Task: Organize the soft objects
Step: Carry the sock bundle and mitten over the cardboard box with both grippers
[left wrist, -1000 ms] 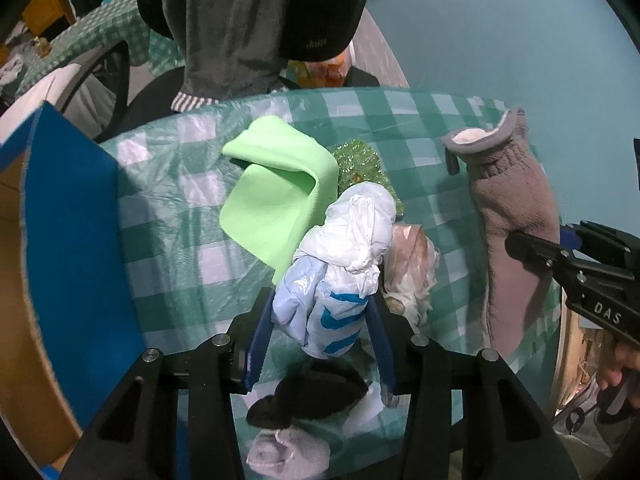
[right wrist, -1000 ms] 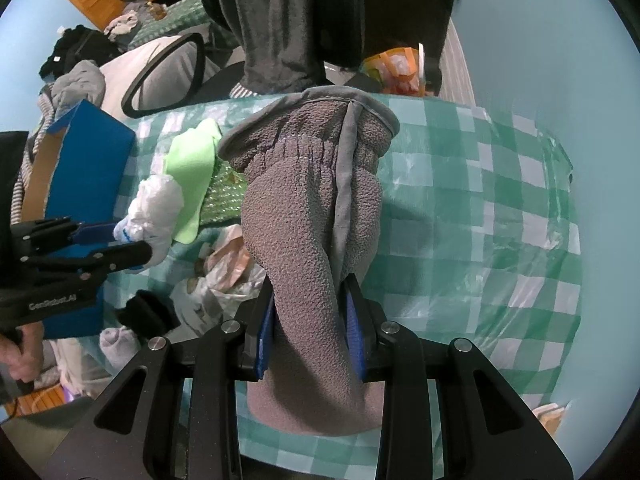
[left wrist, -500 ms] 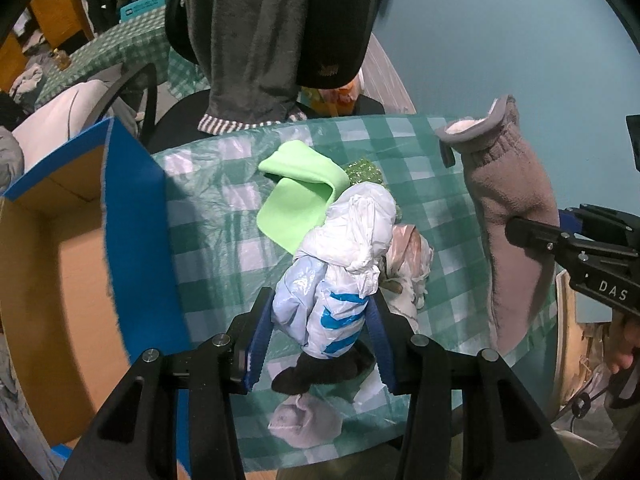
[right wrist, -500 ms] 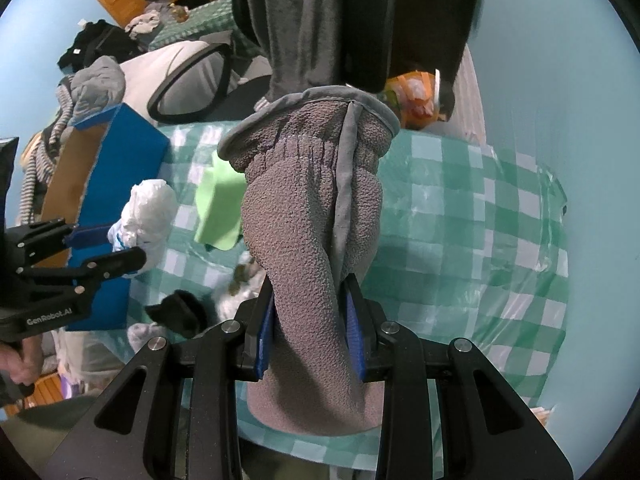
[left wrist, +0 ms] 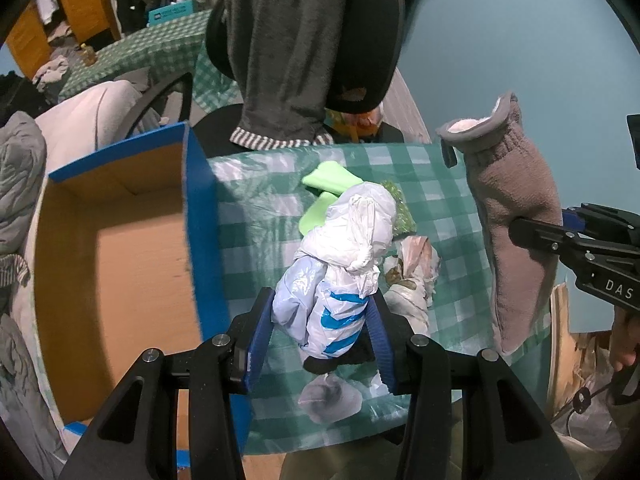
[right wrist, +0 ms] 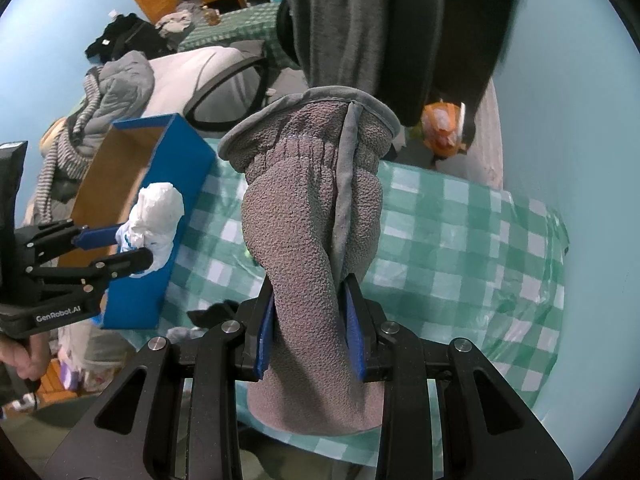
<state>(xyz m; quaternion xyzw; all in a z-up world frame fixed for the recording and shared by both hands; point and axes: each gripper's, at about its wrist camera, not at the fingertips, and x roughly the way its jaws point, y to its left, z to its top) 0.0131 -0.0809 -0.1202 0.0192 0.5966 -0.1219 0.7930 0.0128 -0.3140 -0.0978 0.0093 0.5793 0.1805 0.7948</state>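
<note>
Bag bundle [left wrist: 340,276]: crumpled thin plastic, white top knotted, pale blue w/ blue stripes lower down; clamped in left tongs [left wrist: 320,320], pads pressing both sides. Fleece mitt [right wrist: 316,240]: grey-brown pile, elastic-gathered wrist, smooth grey trim, pale lining at cuff; clamped mid-length in right tongs [right wrist: 310,328], cuff standing up, fingertip end hanging limp below the pads.

Change vs. 1 s ago: both items now ride clear above the tabletop [left wrist: 264,216] — more cloth and more of the box show under them than before. Grip widths unchanged on both sides. Cardboard box [left wrist: 120,264] (blue outside, bare brown inside, open top) has come well into left view; bundle now just beside its blue wall, not yet over the opening.

Meaning (judgement): pick-up done for both, transfer stage; box is the likely drop point, left item first, mitt further off to the right.

Left behind on check-pattern plastic cloth: green foam-like sheet [left wrist: 332,184], folded; glittery green piece [left wrist: 400,212]; crumpled brownish bag [left wrist: 416,272]; black soft item [left wrist: 336,360], partly hidden by tongs; whitish wad [left wrist: 330,396] near the front edge.

Handling: all floppy, no rigid parts; plastic is slippery, may slide.
</note>
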